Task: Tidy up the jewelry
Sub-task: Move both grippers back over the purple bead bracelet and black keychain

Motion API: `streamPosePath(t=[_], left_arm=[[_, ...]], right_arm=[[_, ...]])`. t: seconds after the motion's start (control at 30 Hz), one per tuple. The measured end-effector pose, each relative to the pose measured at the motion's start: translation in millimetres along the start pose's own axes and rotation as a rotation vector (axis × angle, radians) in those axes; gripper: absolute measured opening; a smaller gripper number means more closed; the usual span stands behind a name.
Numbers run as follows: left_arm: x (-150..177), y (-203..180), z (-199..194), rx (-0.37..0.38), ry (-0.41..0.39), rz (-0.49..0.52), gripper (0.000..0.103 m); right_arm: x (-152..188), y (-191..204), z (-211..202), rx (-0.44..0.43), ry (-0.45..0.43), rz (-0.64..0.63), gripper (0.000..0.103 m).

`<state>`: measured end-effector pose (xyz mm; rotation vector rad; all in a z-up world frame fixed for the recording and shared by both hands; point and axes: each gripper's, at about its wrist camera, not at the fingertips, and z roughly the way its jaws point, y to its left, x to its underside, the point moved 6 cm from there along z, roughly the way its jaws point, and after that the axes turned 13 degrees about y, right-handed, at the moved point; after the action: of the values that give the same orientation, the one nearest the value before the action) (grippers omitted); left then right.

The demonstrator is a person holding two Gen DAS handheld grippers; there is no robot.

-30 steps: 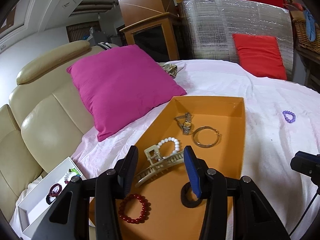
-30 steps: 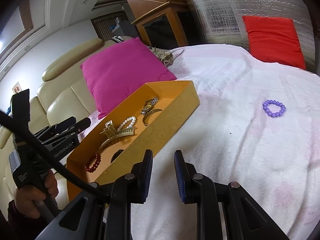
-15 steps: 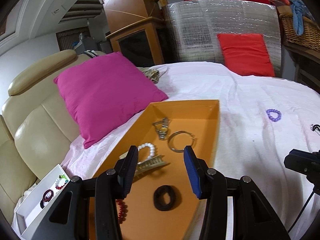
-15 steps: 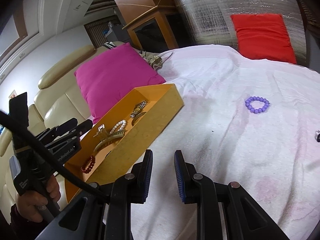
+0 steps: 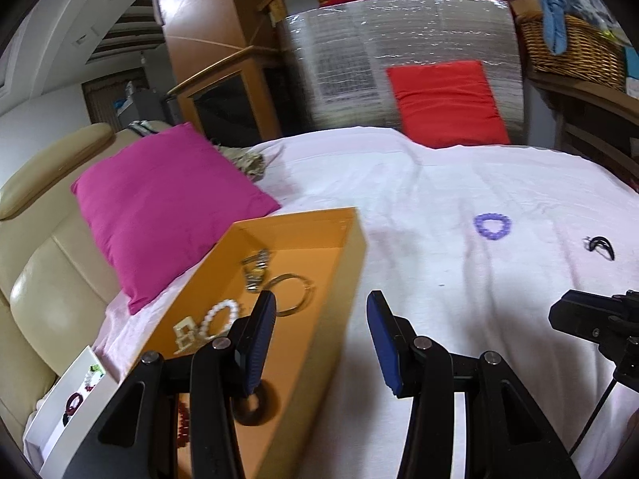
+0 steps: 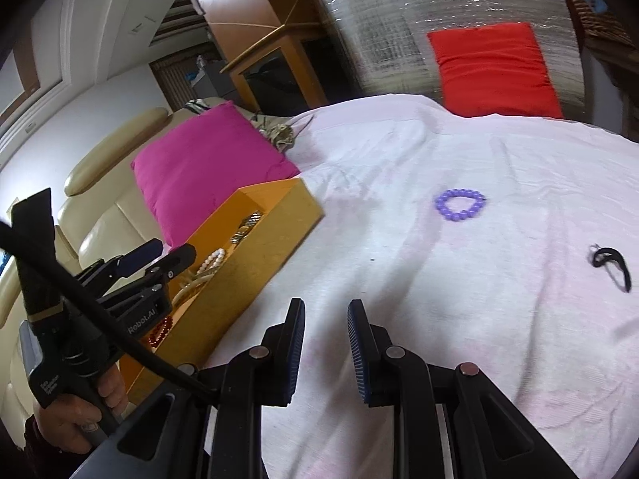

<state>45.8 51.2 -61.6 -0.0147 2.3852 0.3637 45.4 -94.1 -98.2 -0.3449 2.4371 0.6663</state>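
An orange tray (image 5: 351, 235) (image 6: 275, 235) lies on the white cloth and holds a watch (image 5: 255, 265), a metal bangle (image 5: 295, 293), a white bead bracelet (image 5: 221, 315), a beige hair claw (image 5: 185, 333), a black hair tie (image 5: 255, 403) and a red bead bracelet (image 6: 159, 329). A purple bead bracelet (image 5: 492, 226) (image 6: 459, 203) and a black hair clip (image 5: 601, 247) (image 6: 611, 261) lie loose on the cloth to the right. My left gripper (image 5: 319, 331) is open and empty over the tray's right wall. My right gripper (image 6: 325, 331) is open and empty above bare cloth.
A magenta pillow (image 5: 159, 195) leans on the cream sofa (image 5: 36, 239) left of the tray. A white box (image 5: 76, 399) with small items sits at the lower left. A red cushion (image 5: 447, 103) and foil-covered panel (image 5: 359, 52) stand behind.
Both grippers have pulled back and swung right, away from the tray. The purple bracelet and the black clip have come into view. The left jaws stand wider than before.
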Motion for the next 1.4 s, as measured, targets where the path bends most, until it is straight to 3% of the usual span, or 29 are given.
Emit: streamPosePath(t=[0.47,1.07,1.23,1.33,1.4], left_arm=[[-5.0,-65.7,-8.1,0.05,-0.008,0.078,0.048],[-6.5,-92.5,1.6,0.078,0.026,0.113,0.048],[-11.7,-101.5,21.2,0.105,0.091,0.143,0.048],[-28.9,-109.7,36.5,0.108,0.101,0.201,0.048],[-44.5,-118.4,53.4,0.127,0.124,0.253,0.054]], right_arm=[[4.4,-45.0,-32.6,0.029,-0.033,0.065,0.025],[-3.8,-90.8,-54.8,0.052,-0.068,0.183,0.025],[-16.5,-134.4,-73.5,0.197,-0.098,0.204,0.025],[-18.9,-187.7,-82.4,0.264,-0.068,0.306,0.025],[-16.0,-222.7,-83.2,0.289,-0.03,0.389,0.025]])
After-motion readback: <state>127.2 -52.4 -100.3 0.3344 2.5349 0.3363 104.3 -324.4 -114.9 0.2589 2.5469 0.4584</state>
